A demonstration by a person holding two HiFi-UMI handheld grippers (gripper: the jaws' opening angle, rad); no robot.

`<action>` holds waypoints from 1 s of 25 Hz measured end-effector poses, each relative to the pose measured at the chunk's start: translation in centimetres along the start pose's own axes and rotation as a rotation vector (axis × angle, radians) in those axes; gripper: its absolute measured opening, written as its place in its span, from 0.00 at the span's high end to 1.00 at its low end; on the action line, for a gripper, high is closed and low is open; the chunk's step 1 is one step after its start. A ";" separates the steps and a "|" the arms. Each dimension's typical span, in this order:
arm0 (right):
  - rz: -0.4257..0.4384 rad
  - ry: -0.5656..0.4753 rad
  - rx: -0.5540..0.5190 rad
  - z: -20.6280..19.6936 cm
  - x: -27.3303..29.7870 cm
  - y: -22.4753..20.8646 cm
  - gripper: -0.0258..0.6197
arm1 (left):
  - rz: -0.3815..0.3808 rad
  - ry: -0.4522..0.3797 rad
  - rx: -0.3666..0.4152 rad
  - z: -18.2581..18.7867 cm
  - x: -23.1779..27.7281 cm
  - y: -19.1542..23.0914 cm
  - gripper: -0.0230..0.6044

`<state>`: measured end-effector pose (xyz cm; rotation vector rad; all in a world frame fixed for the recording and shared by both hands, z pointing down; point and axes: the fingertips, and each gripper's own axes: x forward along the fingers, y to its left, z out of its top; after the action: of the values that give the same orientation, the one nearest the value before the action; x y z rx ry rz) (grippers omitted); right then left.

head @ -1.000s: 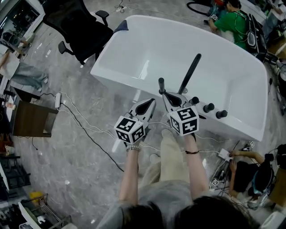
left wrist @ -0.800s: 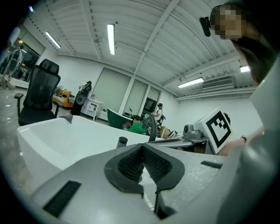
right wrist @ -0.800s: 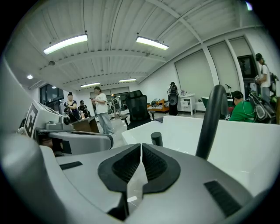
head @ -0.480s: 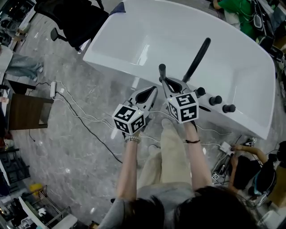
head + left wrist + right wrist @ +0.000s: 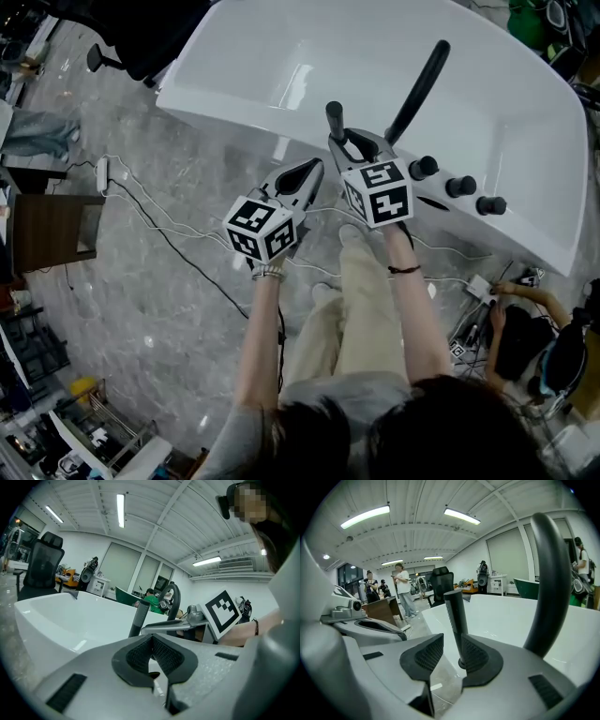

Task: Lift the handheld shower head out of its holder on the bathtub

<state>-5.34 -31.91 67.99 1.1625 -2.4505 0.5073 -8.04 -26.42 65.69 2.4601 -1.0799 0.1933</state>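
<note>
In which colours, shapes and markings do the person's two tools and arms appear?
The left tool and the right tool are light grey, with black ribbed pads inside the jaws. Each carries a white cube with black square markers. The arms are bare; a thin dark band circles the right wrist.

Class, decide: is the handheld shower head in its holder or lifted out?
In. The shower head stands upright, its foot seated on the bathtub rim.

A lab-like open office: freestanding bathtub (image 5: 281, 56), office chair (image 5: 43, 559), floor cables (image 5: 187, 262), strip lights (image 5: 365, 516).
</note>
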 end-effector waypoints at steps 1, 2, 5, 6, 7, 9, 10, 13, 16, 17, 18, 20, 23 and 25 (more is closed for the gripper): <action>0.000 0.000 0.008 -0.1 0.4 -0.1 0.81 | 0.001 0.001 -0.003 -0.1 0.1 0.3 0.96; 0.001 0.000 0.019 -0.3 0.7 -0.1 0.77 | 0.003 0.000 -0.008 -0.1 0.1 0.6 0.96; -0.016 0.001 0.047 -0.8 1.6 -0.5 0.70 | 0.005 -0.004 -0.022 -0.2 0.3 1.4 0.96; -0.026 0.001 0.049 -0.9 1.9 -0.7 0.69 | 0.006 -0.003 -0.023 -0.2 0.5 1.6 0.96; -0.035 -0.002 0.051 -0.9 2.1 -0.9 0.68 | 0.008 -0.001 -0.025 -0.3 0.6 1.8 0.96; -0.051 -0.008 0.058 -1.0 2.7 -1.2 0.67 | 0.011 0.000 -0.030 -0.5 0.7 2.2 0.96; -0.056 -0.009 0.062 -1.1 3.0 -1.3 0.67 | 0.012 0.002 -0.033 -0.6 0.8 2.4 0.96; -0.068 -0.005 0.066 -1.2 3.9 -1.7 0.67 | 0.016 0.011 -0.043 -1.1 1.0 2.9 0.96; -0.082 0.013 0.075 -1.3 4.6 -2.0 0.67 | 0.018 0.015 -0.054 -1.1 1.0 3.3 0.96; -0.085 0.020 0.078 -1.4 4.8 -2.1 0.67 | 0.018 0.016 -0.057 -1.1 1.1 3.4 0.96; -0.088 0.025 0.080 -1.5 4.9 -2.3 0.67 | 0.019 0.017 -0.060 -1.2 1.2 3.5 0.96; -0.092 0.030 0.080 -1.6 5.2 -2.4 0.67 | 0.018 0.019 -0.064 -1.3 1.4 3.6 0.96; -0.094 0.041 0.066 -1.8 5.6 -2.4 0.67 | 0.017 0.022 -0.070 -1.5 1.6 3.7 0.96; -0.098 0.051 0.054 -2.0 5.8 -2.6 0.67 | 0.018 0.022 -0.078 -1.6 1.9 3.8 0.96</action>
<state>-6.33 -36.27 72.94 1.2689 -2.3366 0.5697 -9.44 -29.18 69.00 2.3748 -1.0801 0.1805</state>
